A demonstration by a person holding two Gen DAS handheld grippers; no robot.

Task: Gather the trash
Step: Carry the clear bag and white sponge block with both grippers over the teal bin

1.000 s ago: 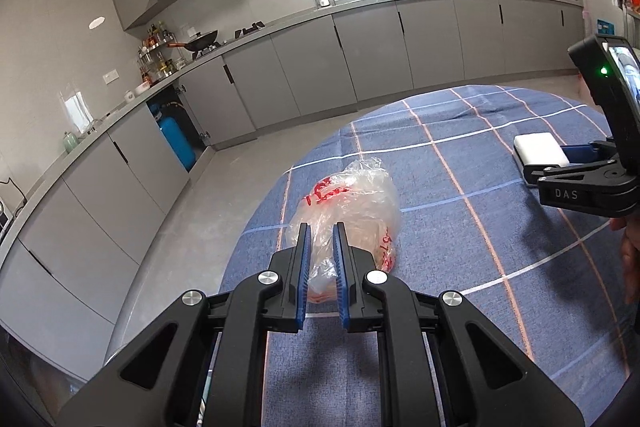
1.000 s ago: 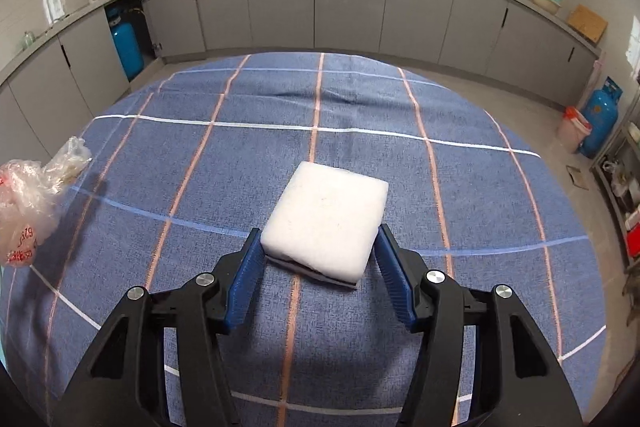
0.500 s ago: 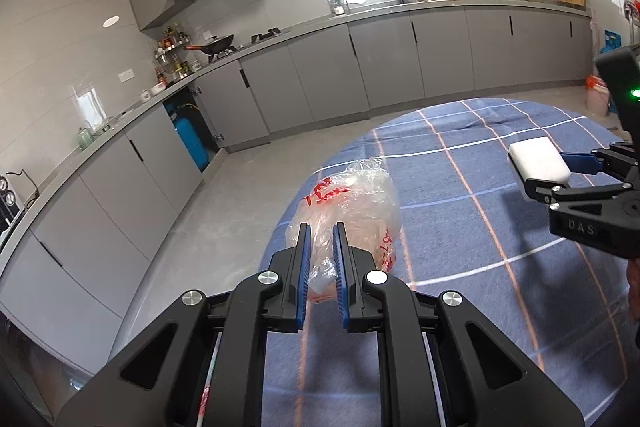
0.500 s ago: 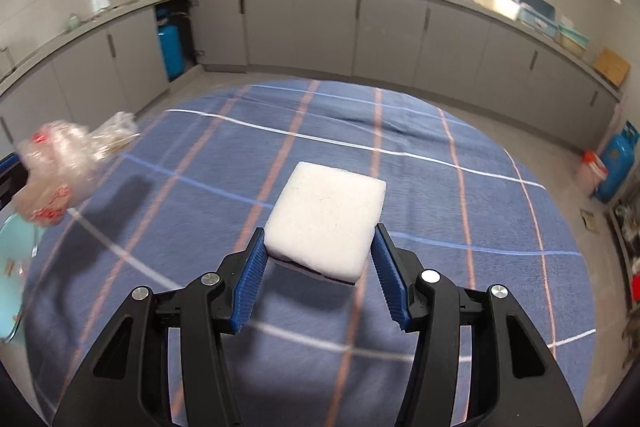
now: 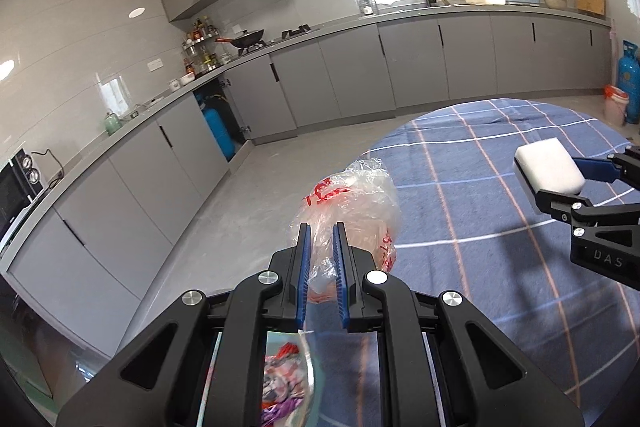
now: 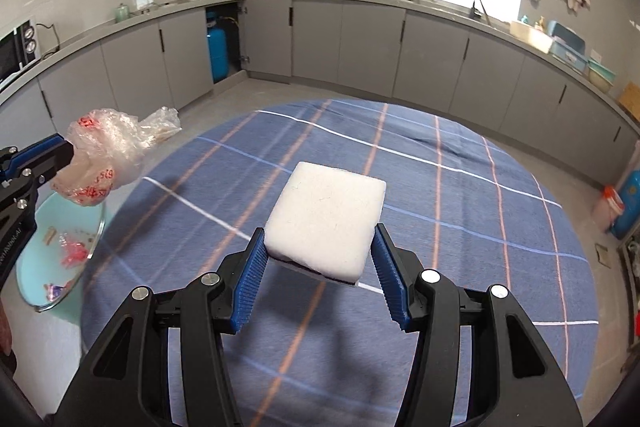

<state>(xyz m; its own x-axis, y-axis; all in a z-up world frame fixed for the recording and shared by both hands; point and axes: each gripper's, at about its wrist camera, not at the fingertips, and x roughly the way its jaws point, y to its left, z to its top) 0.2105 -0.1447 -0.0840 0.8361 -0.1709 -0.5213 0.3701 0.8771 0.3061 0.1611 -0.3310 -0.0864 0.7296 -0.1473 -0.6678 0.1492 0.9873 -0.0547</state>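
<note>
Hidden or unclear: contents of bin (image 6: 60, 247) only partly legible, reddish scraps and a pale piece on a light blue floor, rim cut off by left gripper body in right wrist view. In left wrist view, bin (image 5: 288, 379) seen only as a sliver between gripper arms, colourful wrappers inside, kind not determinable. Underside of white sponge (image 6: 326, 217) shows a dark layer, material unclear. Red print on plastic bag (image 5: 352, 211) not readable. Person visible only as a reddish strip at far left edge of right wrist view, not identifiable further.

Left gripper (image 5: 321, 275): jaws drawn nearly together, pinching a fold of the crumpled clear plastic bag; bulk of bag bulging out beyond the fingertips, off the table. In right wrist view, same bag (image 6: 108, 155) held at left, above and slightly beyond the bin, not touching it. Bin standing low at the left edge of the table (image 6: 460, 227), beside it.

Right gripper (image 6: 318, 263): jaws spread about halfway, clamped on both sides of the white sponge, blue pads (image 6: 252, 279) pressing its near edges; sponge tilted, far end raised, clear of the blue checked tablecloth with shadow beneath. In left wrist view, right gripper (image 5: 560, 183) at right with sponge (image 5: 546, 167) at its tip, over the table, well apart from the bag.

Background: grey kitchen cabinets (image 5: 360, 75) along far wall, blue gas cylinder (image 6: 218, 53) in an open cabinet.
</note>
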